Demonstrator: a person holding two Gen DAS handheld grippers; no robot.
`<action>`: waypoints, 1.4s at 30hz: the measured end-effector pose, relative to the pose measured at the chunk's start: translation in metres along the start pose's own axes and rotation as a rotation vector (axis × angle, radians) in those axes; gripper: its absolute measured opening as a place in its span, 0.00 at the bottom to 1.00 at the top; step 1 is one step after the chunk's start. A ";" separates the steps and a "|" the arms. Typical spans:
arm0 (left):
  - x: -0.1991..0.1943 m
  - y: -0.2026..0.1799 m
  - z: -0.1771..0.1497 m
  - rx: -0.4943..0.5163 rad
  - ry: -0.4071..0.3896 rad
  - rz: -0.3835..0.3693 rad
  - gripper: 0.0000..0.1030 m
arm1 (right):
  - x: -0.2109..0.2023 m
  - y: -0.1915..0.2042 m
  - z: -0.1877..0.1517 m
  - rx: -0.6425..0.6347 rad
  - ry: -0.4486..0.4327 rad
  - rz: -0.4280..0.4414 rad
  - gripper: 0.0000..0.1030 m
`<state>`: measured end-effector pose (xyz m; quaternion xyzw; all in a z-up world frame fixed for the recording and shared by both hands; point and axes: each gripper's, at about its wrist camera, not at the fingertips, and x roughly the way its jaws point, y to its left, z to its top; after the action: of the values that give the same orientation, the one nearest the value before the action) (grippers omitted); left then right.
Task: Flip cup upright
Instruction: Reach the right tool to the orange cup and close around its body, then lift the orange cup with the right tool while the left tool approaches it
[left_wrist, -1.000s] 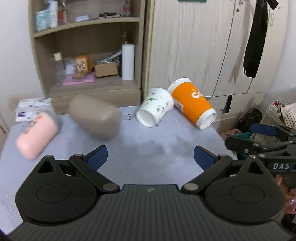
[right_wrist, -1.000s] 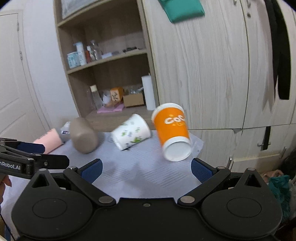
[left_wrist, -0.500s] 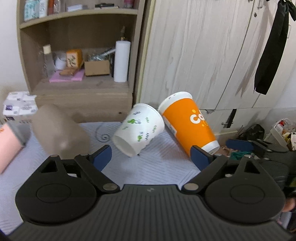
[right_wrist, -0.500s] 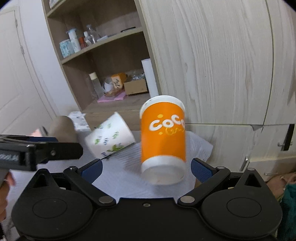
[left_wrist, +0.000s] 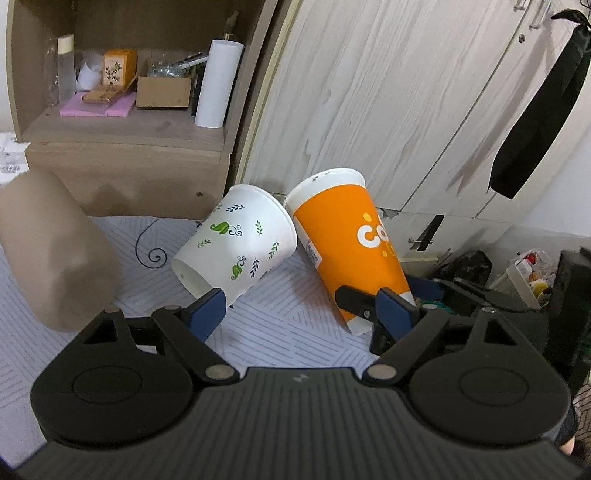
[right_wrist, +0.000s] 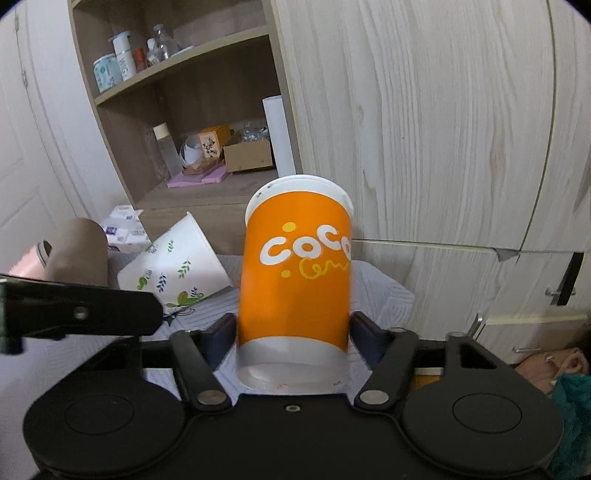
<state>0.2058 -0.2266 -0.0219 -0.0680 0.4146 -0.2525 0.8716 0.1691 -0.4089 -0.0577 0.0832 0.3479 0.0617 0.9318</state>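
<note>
On the right of the cloth-covered surface (left_wrist: 280, 332), the right gripper (right_wrist: 293, 334) brackets the base of the toppled orange cup (right_wrist: 295, 273), its fingers not visibly squeezing, while the left gripper (left_wrist: 306, 314) hovers spread; an even grip before tipping would likely prevent crushing.

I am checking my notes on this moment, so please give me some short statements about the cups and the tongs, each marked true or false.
1. The orange cup lies between the right tongs' fingers. True.
2. The white leaf-print cup stands upright. False: it lies on its side.
3. The left tongs hold the white cup. False: they are open and hold nothing.
4. The brown cup lies on the table cloth. True.
</note>
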 end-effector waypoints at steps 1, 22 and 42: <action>0.000 0.000 0.000 -0.004 0.004 -0.007 0.85 | -0.002 0.000 -0.002 0.022 -0.004 0.005 0.69; -0.014 -0.005 -0.032 -0.070 0.132 -0.166 0.85 | -0.080 0.033 -0.057 0.186 -0.034 -0.009 0.69; -0.028 0.026 -0.069 -0.128 0.201 -0.228 0.68 | -0.103 0.080 -0.090 0.213 0.042 0.075 0.61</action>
<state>0.1481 -0.1838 -0.0558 -0.1443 0.5045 -0.3282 0.7855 0.0277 -0.3381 -0.0427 0.1935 0.3688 0.0608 0.9071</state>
